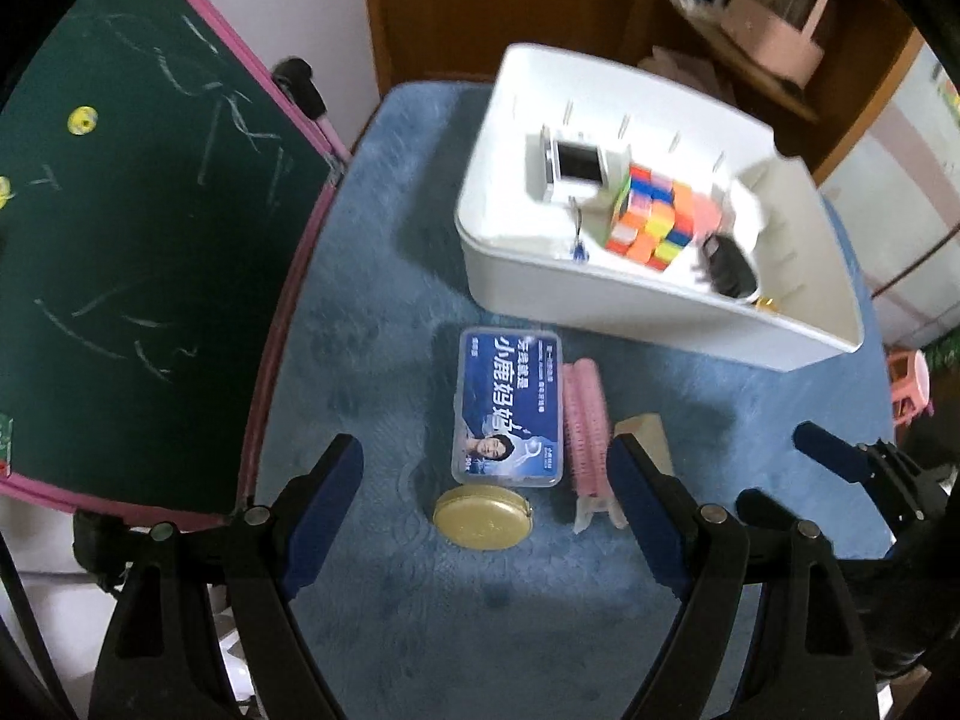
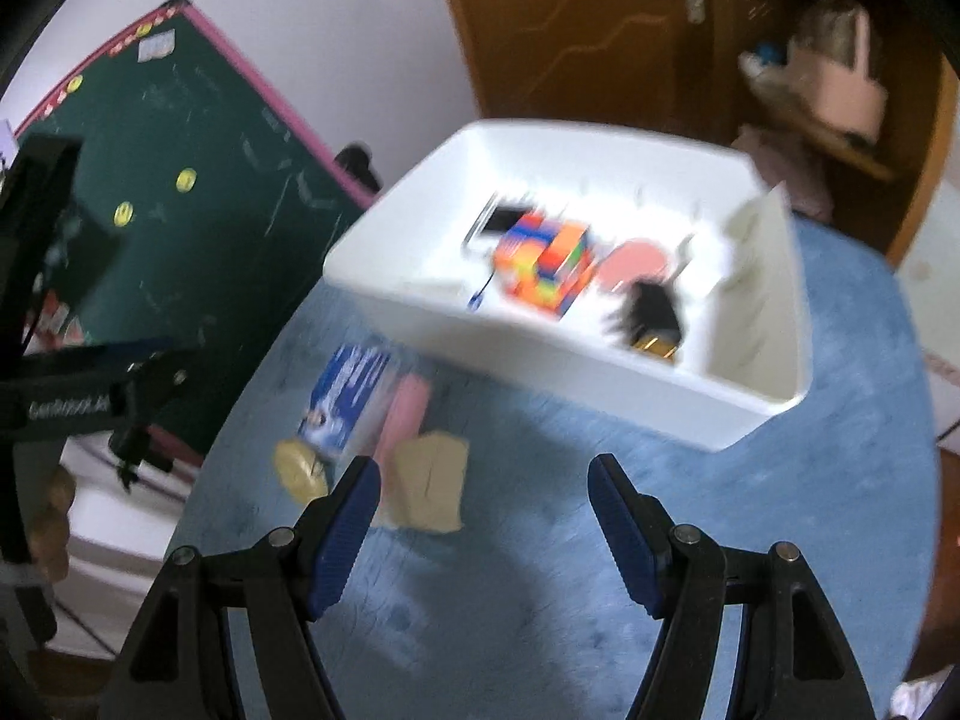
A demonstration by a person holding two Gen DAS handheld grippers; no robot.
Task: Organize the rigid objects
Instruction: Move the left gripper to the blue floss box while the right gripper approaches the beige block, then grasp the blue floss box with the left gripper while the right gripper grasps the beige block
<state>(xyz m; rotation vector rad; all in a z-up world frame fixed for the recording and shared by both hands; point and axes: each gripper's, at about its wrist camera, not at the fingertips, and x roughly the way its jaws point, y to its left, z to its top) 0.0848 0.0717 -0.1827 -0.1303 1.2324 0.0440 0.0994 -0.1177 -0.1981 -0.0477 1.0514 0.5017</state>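
On the blue plush cloth lie a blue-labelled clear plastic box (image 1: 509,408), a round gold tin (image 1: 483,520), a pink hair roller (image 1: 585,423) and a tan wooden block (image 1: 648,441). My left gripper (image 1: 483,468) hangs open above them, its fingers to either side of the box and the tin. The white organizer bin (image 1: 540,276) behind holds a colourful puzzle cube (image 1: 651,216), a small white-framed screen (image 1: 573,165) and a black object (image 1: 729,264). My right gripper (image 2: 483,480) is open and empty over bare cloth, just right of the wooden block (image 2: 432,483). The right wrist view is blurred.
A green chalkboard with a pink frame (image 1: 120,240) leans at the left of the round table. A wooden door and a shelf with pink items (image 1: 774,30) stand behind the bin. The right gripper's finger (image 1: 831,453) shows at the right edge of the left wrist view.
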